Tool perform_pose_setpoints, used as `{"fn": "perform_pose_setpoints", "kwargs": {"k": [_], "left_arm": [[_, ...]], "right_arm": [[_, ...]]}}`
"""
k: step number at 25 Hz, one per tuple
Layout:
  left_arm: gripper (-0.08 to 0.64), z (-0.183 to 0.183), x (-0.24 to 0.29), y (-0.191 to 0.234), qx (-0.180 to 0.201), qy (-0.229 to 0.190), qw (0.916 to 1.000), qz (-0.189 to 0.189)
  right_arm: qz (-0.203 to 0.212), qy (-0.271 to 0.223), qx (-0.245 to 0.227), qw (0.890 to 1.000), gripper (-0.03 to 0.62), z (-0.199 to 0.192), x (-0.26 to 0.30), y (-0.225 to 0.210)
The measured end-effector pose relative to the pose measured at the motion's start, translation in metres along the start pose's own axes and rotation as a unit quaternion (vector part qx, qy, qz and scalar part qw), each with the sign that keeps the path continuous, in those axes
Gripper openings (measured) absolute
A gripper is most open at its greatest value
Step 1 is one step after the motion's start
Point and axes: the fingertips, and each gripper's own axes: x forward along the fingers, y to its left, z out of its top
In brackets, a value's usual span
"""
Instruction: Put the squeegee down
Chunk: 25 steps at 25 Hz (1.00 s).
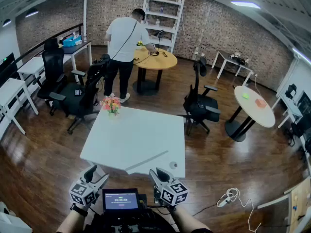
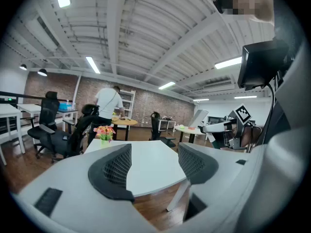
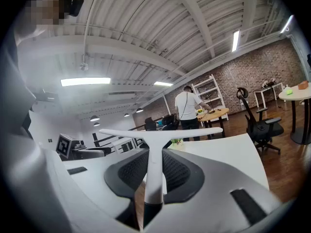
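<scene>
A white T-shaped squeegee stands upright between the jaws of my right gripper, which is shut on its handle. In the head view its long blade hangs over the near edge of the white table, with the right gripper just behind it. My left gripper is held level at the table's near left corner. It is open, and only the tabletop shows between its pads in the left gripper view.
A vase of flowers stands at the table's far left corner. Black office chairs flank the table. A person stands at a round wooden table behind. A cable lies on the floor.
</scene>
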Motion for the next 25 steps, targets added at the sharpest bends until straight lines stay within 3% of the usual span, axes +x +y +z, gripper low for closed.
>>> {"fn": "perform_pose_setpoints", "kwargs": {"k": [3, 25], "left_arm": [[0.307, 0.0, 0.005, -0.002, -0.017, -0.008, 0.9998, 0.002], [0.305, -0.01, 0.018, -0.005, -0.023, -0.003, 0.9991, 0.036]], "right_arm": [[0.003, 0.001, -0.001, 1.0, 0.098, 0.001, -0.003, -0.004], [0.034, 0.012, -0.014, 0.999, 0.098, 0.0, 0.011, -0.021]]}}
